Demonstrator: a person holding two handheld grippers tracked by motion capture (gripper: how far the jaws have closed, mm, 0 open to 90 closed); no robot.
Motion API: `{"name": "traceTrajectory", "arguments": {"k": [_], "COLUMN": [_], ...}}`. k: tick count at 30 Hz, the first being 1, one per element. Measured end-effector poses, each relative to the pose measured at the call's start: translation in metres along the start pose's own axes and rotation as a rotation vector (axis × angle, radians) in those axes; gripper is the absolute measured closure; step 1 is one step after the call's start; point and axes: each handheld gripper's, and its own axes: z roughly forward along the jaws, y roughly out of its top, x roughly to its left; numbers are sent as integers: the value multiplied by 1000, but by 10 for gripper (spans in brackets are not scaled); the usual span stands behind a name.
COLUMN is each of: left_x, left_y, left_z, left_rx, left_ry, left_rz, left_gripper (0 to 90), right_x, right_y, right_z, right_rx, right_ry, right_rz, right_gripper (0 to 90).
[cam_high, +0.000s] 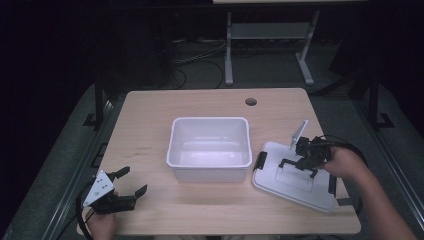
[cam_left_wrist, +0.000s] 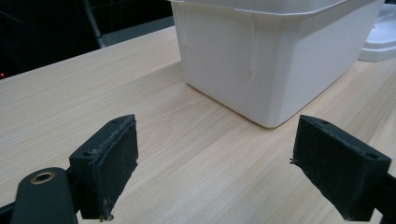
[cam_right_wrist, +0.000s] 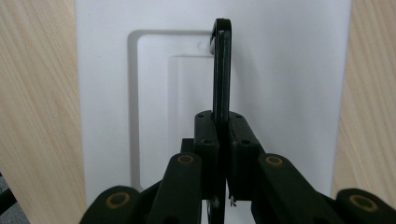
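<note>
**Desk:** Right gripper (cam_high: 299, 164) first — what does it have?

**Photographer:** Both jaws are pressed together on the black handle (cam_right_wrist: 222, 70) of the white lid (cam_high: 280, 187). In the right gripper view the handle stands up on edge between the 2 pads and runs away toward 12 o'clock, with the lid's recessed panel beneath it.

**Desk:** And the lid itself?

**Photographer:** It sits on the wooden table (cam_high: 150, 125) at about 4 o'clock from the white tub (cam_high: 209, 150), just beside the tub's right wall. A black latch (cam_high: 260, 161) shows on the lid's edge nearest the tub. The person's right hand (cam_high: 345, 162) comes in from 5 o'clock.

**Desk:** Left gripper (cam_high: 131, 182)?

**Photographer:** Jaws spread wide, nothing between them. It hovers near the table's front left corner, at 8 o'clock from the tub and well apart from it. The left gripper view shows the 2 black pads (cam_left_wrist: 109, 163) with bare tabletop between them and the tub's wall ahead toward 1 o'clock.

**Desk:** Anything in the tub?

**Photographer:** From the high view, its inside looks bare. A round cable hole (cam_high: 251, 101) sits in the tabletop at 1 o'clock from it.
</note>
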Motion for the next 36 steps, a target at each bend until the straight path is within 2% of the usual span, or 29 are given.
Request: {"name": "traceTrajectory", "arguments": {"k": [18,36], "left_x": [0,0], "left_y": [0,0], "left_z": [0,0], "left_rx": [-1,-1], "left_ry": [1,2], "left_rz": [-1,0], "left_gripper": [135,135], "right_x": [3,6], "right_y": [-3,-4], "right_z": [-13,-36], "right_rx": [-9,-21], "right_ry": [-17,-35], "right_rz": [-21,-37], "right_gripper": [841,841]}}
